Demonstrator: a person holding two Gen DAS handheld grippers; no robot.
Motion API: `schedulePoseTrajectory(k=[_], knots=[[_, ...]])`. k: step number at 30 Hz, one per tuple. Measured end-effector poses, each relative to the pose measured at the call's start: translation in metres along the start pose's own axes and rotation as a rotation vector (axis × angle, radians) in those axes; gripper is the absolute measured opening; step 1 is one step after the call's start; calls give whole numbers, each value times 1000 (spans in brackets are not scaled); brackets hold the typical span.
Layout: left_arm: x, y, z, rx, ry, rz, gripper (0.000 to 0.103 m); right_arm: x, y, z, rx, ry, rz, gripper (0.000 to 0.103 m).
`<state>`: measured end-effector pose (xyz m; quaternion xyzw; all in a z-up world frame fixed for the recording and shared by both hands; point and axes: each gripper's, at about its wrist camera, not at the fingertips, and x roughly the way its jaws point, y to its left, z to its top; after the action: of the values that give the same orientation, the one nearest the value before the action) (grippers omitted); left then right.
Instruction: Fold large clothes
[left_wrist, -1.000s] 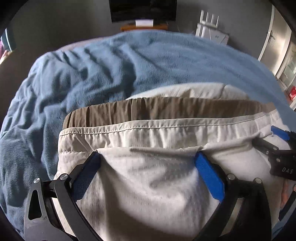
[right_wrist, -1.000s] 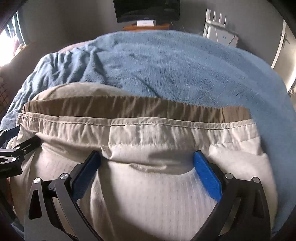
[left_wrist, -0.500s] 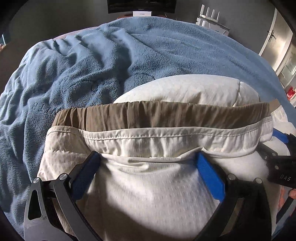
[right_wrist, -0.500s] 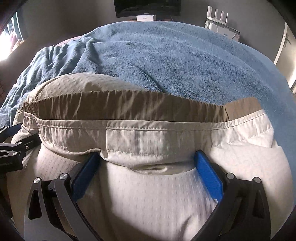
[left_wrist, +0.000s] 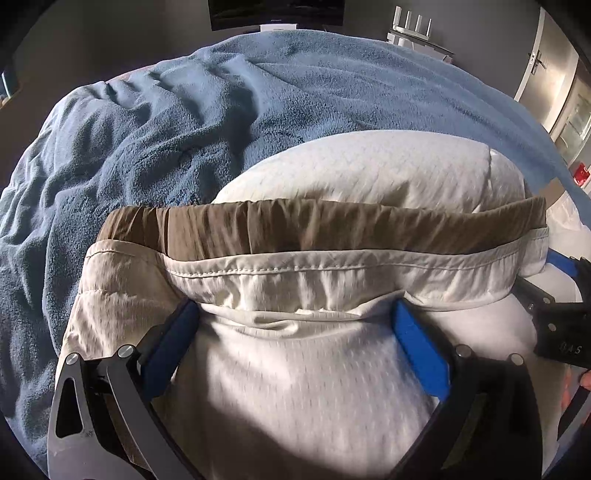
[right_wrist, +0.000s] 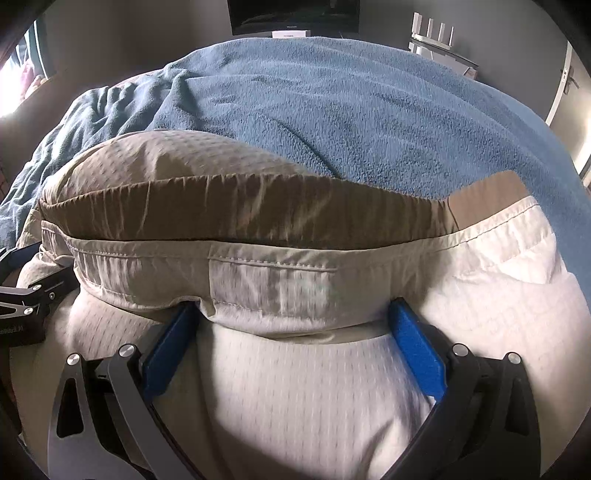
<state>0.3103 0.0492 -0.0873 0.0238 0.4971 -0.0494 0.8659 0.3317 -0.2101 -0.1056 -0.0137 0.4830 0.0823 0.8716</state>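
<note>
A cream textured garment (left_wrist: 306, 387) with a brown-lined waistband (left_wrist: 314, 229) fills the lower half of both views, over a blue blanket. My left gripper (left_wrist: 295, 314) has its blue fingers (left_wrist: 421, 347) spread wide, with the waistband edge draped across them; I cannot see a pinch. My right gripper (right_wrist: 295, 314) stands the same way at the waistband (right_wrist: 258, 218) of the garment (right_wrist: 306, 398). Each gripper shows at the side edge of the other's view, the right one (left_wrist: 557, 325) and the left one (right_wrist: 26, 295). More cream fabric bulges beyond the waistband.
A rumpled blue fleece blanket (left_wrist: 184, 122) covers the bed (right_wrist: 369, 110). A dark screen (right_wrist: 295, 14) stands against the grey back wall, a white router (left_wrist: 413, 29) to its right, and a door (left_wrist: 550, 66) at far right.
The waistband has come nearer and lower in both views, and more of the cream fabric beyond it has bulged into sight. Both grippers keep the same wide stance.
</note>
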Motion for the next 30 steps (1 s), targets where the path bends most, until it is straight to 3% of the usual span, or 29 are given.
schedulePoseTrajectory(k=[22,30], knots=[[1,-2,-1,5,-3,8,98,3,0,-5,0,-7,-3,97],[0,-2,-3,1,-37,4,98,3,0,-9,4,-27,-2,97]])
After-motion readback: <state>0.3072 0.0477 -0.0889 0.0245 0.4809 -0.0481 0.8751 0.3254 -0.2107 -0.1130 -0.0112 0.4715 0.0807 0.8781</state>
